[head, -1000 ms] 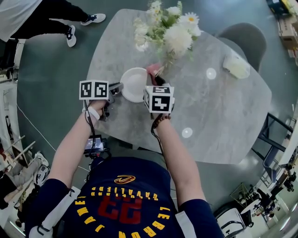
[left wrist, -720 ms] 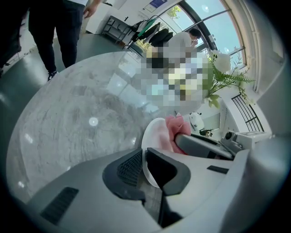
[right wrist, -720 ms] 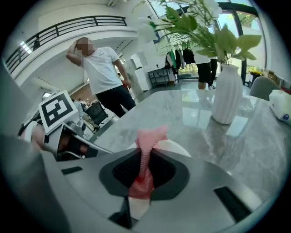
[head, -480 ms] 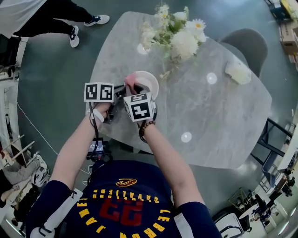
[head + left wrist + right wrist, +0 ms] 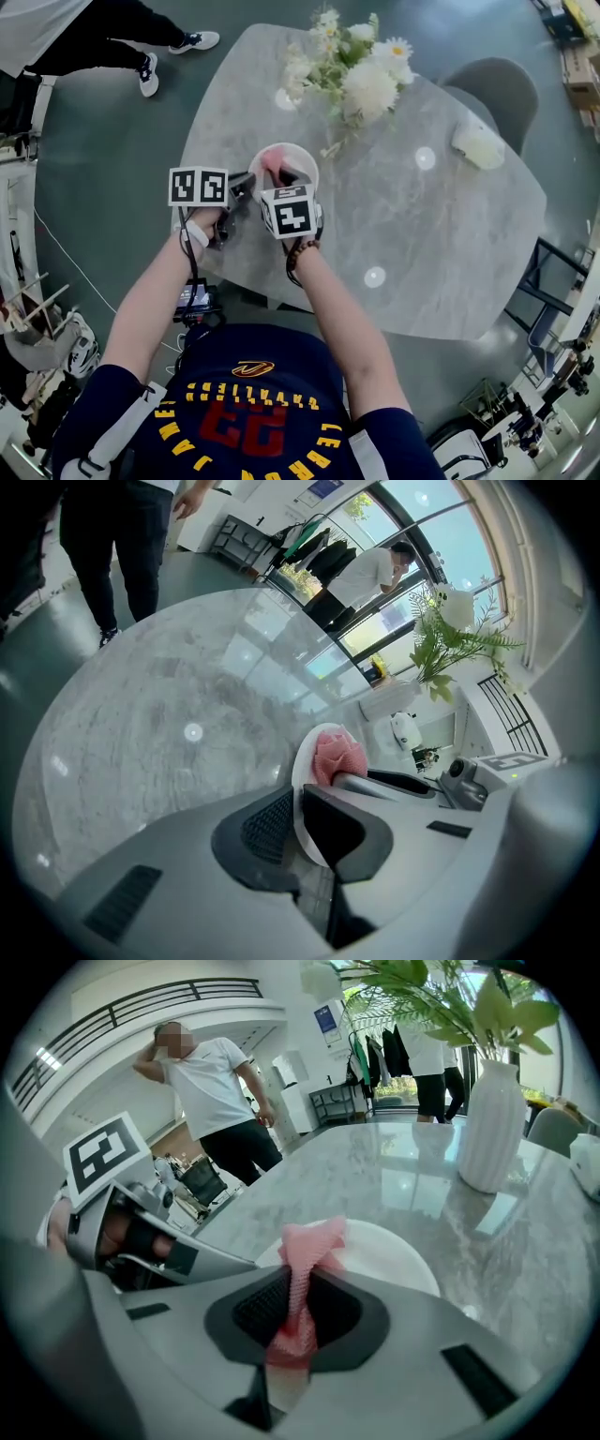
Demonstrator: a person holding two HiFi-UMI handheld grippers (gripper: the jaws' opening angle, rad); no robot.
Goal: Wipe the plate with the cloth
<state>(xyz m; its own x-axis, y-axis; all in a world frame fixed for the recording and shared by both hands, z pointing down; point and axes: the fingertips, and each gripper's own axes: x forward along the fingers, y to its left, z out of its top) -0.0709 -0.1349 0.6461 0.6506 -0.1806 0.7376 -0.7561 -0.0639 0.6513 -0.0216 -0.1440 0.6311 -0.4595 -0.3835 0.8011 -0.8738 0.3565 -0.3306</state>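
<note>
The white plate stands on the grey table, in its left part and not far from the edge nearest to the person. The vase of flowers is just behind it, toward the far edge.

The left gripper has its jaws pressed onto the rim of the plate. The thin white edge runs between the two ribbed pads, at the plate's left side. The right gripper pinches the pink cloth. A strip of the cloth goes down between its jaws, and a bunched end stands out beyond the tips, over the inner face of the plate near its left half.

I judge that the wiping is under way and that much of the plate is not yet covered. To do this step well, the left grip should be firm enough that the plate does not slide or turn under the rubbing. The right gripper should come low enough that the cloth bunch, and not the hard tips, presses on the plate. Slow strokes across the plate, and then around the rim, would reach the whole surface. The cloth bunch is small, so the strokes should overlap. The strokes toward the far edge should be short, because the flowers hang near the plate there.
</note>
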